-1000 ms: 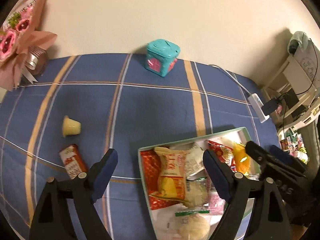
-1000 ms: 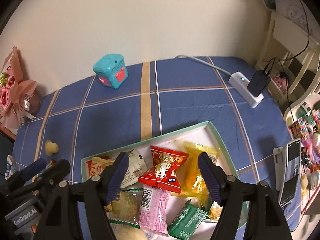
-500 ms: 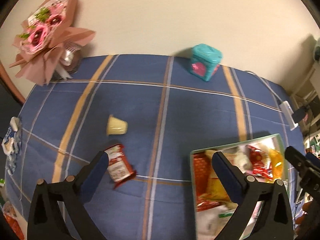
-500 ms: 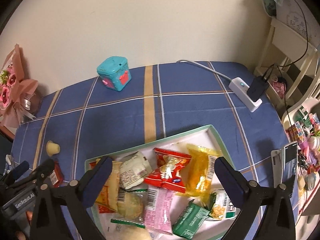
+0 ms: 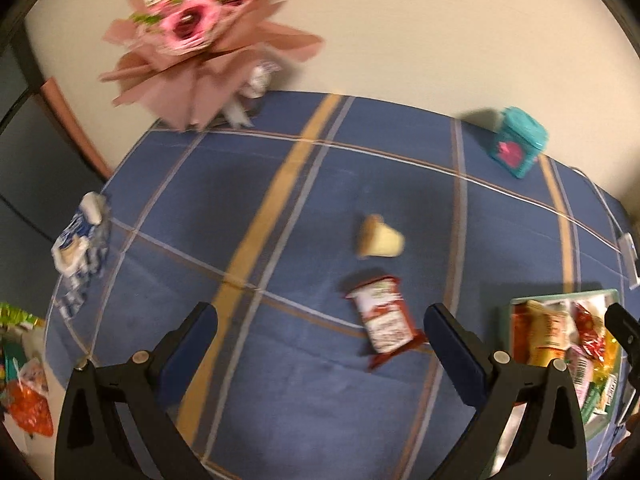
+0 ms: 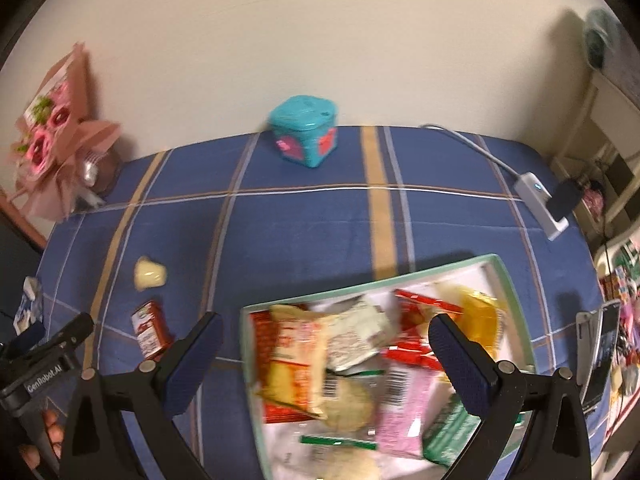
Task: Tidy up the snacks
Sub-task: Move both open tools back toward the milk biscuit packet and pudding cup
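Two snacks lie loose on the blue checked worktop (image 5: 280,200): a red packet (image 5: 384,322) and a little yellow jelly cup (image 5: 380,237) tipped on its side. They sit close together, but they do not touch. The other snacks are piled in the tray (image 6: 505,276), which is well apart from the two loose ones.

A few things could go wrong from here. The red packet is flat and thin, so the jaws may slide over it and not catch it. The jelly cup is round and on its side, so a bump could make it roll away. The tray is already heaped, so a new snack dropped on top might slip over the rim. Both pictures are a bit blurry, so the exact spots are hard to tell.

The left gripper (image 5: 320,334) has its jaws spread as wide as they go. It holds nothing. The red packet shows between the jaws, nearer the right one, but nothing presses on it. The right gripper (image 6: 325,342) hangs over the near corner of the tray. Its jaws are wide apart too, and they hold nothing and touch nothing.
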